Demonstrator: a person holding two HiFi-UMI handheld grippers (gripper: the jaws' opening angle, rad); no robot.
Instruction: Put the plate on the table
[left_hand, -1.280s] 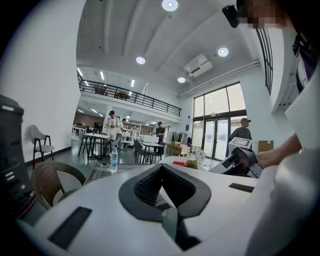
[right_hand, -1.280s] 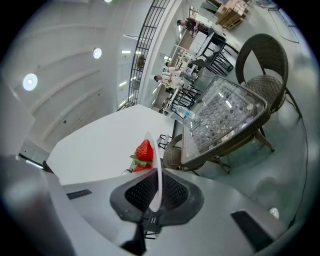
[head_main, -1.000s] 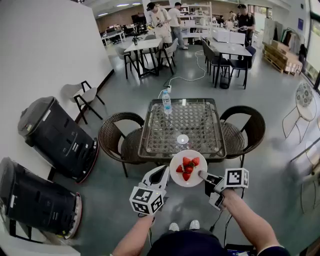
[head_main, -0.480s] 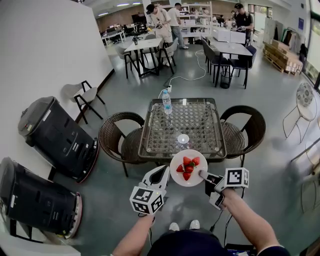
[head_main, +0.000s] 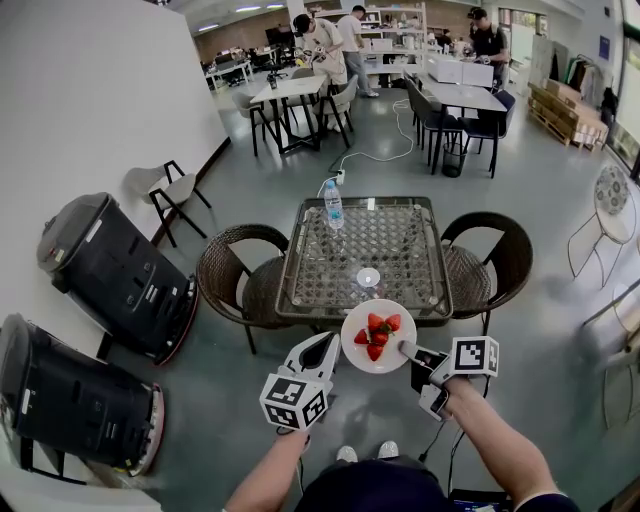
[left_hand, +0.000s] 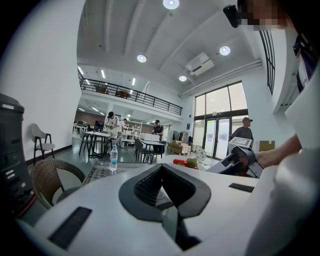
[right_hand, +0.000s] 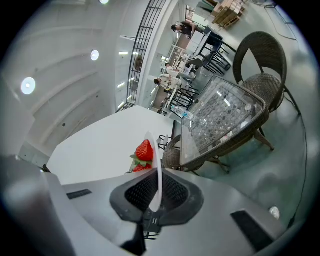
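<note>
1. Grip first: we are seeing the right gripper (right_hand: 156, 191) pinching narrow on the rim of the plate (right_hand: 155, 160), its pads pressing both faces of the thin white edge.
2. We are reading the left gripper (left_hand: 162, 194) as drawn together with nothing between its pads; in the head view it is hovering just beside the plate's left side, not touching it.
3. We are finding the plate edge-on in the right gripper view, so most of its face is hidden there and only two strawberries (right_hand: 143, 151) are peeking past the rim.
4. In the head view we are seeing the plate held level in the air, its far rim overlapping the near edge of the glass-topped table (head_main: 400, 245); we cannot tell how high above that edge it is riding.
5. On the table we are making out a water bottle (head_main: 333, 207) at the far left and a small round object (head_main: 368, 277) near the front edge, too small to identify.
6. Wicker chairs (head_main: 232, 275) are flanking the table, each partly tucked under it.
7. Against the earlier frames, we are noticing almost nothing changing: plate and both grippers are staying where they were, and only the people (head_main: 322, 40) at the far tables are shifting slightly.
</note>
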